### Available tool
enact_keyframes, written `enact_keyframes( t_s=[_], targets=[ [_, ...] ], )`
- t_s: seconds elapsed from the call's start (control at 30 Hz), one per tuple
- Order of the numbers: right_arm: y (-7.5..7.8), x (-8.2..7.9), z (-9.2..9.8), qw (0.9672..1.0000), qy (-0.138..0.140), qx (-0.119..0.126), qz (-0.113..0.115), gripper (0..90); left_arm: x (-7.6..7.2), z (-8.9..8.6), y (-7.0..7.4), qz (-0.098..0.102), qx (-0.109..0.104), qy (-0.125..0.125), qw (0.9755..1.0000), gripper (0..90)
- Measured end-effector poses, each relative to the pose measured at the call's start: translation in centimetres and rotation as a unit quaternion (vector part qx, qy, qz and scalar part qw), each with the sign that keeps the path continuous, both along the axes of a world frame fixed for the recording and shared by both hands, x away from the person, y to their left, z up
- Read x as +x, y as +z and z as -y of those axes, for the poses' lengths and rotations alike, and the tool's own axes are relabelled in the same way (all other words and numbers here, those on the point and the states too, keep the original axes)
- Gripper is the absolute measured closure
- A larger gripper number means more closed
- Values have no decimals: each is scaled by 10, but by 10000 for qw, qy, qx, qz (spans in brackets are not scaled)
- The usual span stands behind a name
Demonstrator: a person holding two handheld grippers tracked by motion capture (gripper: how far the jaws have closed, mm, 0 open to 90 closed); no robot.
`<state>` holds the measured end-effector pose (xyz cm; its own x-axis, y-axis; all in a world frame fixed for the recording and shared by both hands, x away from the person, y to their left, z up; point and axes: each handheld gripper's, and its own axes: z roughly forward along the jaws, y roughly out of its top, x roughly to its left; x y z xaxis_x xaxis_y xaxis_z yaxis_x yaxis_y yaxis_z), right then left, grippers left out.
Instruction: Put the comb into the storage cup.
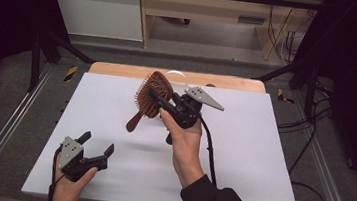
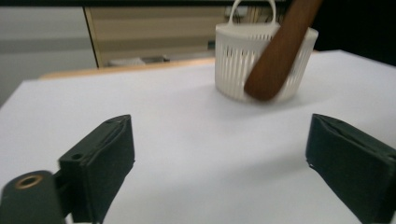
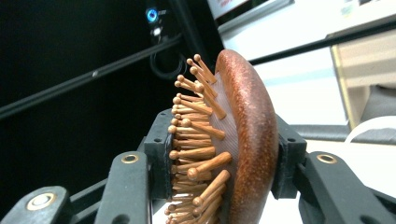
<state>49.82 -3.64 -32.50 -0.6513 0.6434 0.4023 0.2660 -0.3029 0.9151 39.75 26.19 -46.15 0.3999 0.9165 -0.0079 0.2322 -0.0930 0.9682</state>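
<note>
A brown wooden hairbrush (image 1: 153, 96) hangs above the middle of the white table, handle pointing down and to the left. My right gripper (image 1: 159, 100) is shut on its head; the right gripper view shows the pads pressing the bristle side and the rounded back of the hairbrush (image 3: 243, 140). A white slatted basket (image 2: 254, 58) with a hoop handle stands behind the brush at the table's far edge, mostly hidden in the high view, where its handle (image 1: 175, 73) peeks out. My left gripper (image 1: 97, 143) sits near the table's front left, jaws wide apart with nothing between them.
The white table sheet (image 1: 261, 154) lies on a wooden top (image 1: 119, 70) inside a black frame. Cables (image 1: 312, 145) trail on the grey floor at the right. In the left gripper view the brush handle (image 2: 280, 51) hangs in front of the basket.
</note>
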Motion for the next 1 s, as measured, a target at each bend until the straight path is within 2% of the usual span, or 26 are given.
enact_keyframes(
  t_s=[0.17, 0.3, 0.33, 0.53, 0.6, 0.73, 0.8, 1.0],
  targets=[
    [15, 12, 9, 9992, -235, 309, 125, 523, 3, 0, -1, 22, 167, 89, 9998, 60],
    [23, 20, 11, 9983, -430, 341, 219, 523, 5, -2, -1, 49, 138, 104, 9998, 61],
    [26, 26, 12, 9978, -518, 343, 248, 522, 7, -3, -2, 63, 205, 145, 9997, 61],
    [26, 38, 18, 9962, -772, 297, 281, 522, 8, -7, -2, 75, 187, 192, 9996, 61],
    [27, 39, 22, 9957, -842, 212, 320, 522, 9, -7, -3, 92, 270, 216, 9994, 61],
    [29, 41, 32, 9946, -931, 360, 267, 522, 8, -6, -3, 128, 329, 266, 9990, 61],
    [32, 43, 37, 9939, -974, 409, 305, 522, 8, -6, -4, 121, 520, 367, 9979, 61],
    [34, 48, 50, 9918, -1089, 621, 258, 521, 8, -10, -3, 212, 349, 408, 9983, 61]
  ],
)
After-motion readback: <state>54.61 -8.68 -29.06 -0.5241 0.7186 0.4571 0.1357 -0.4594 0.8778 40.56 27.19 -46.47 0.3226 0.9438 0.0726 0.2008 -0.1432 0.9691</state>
